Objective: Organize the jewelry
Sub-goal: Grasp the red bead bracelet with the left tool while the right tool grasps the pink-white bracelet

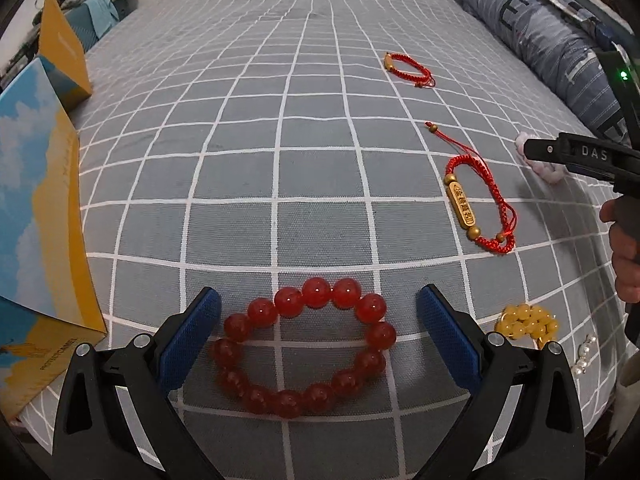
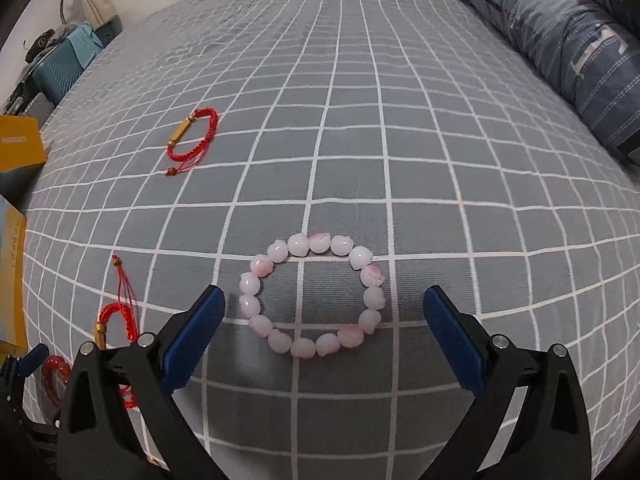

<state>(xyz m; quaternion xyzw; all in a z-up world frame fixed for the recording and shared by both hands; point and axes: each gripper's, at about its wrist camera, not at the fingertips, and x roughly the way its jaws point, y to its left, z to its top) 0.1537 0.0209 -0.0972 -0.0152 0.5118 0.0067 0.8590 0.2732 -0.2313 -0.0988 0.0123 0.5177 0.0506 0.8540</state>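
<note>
A red bead bracelet [image 1: 304,346] lies on the grey checked bedsheet between the open fingers of my left gripper [image 1: 318,312], which is empty. A pink bead bracelet [image 2: 314,294] lies flat between the open fingers of my right gripper [image 2: 324,312], also empty. A red cord bracelet with a gold bar [image 1: 478,204] lies right of centre; it also shows in the right wrist view [image 2: 116,312]. A smaller red cord bracelet [image 1: 408,69] lies farther back and shows in the right wrist view [image 2: 192,134]. Yellow beads [image 1: 526,322] and small pearls [image 1: 584,354] lie at right.
A blue and yellow box [image 1: 40,216] stands open at the left edge of the bed. A folded blue quilt [image 1: 560,40] lies along the right side. The right gripper's body [image 1: 580,156] shows at the right of the left wrist view.
</note>
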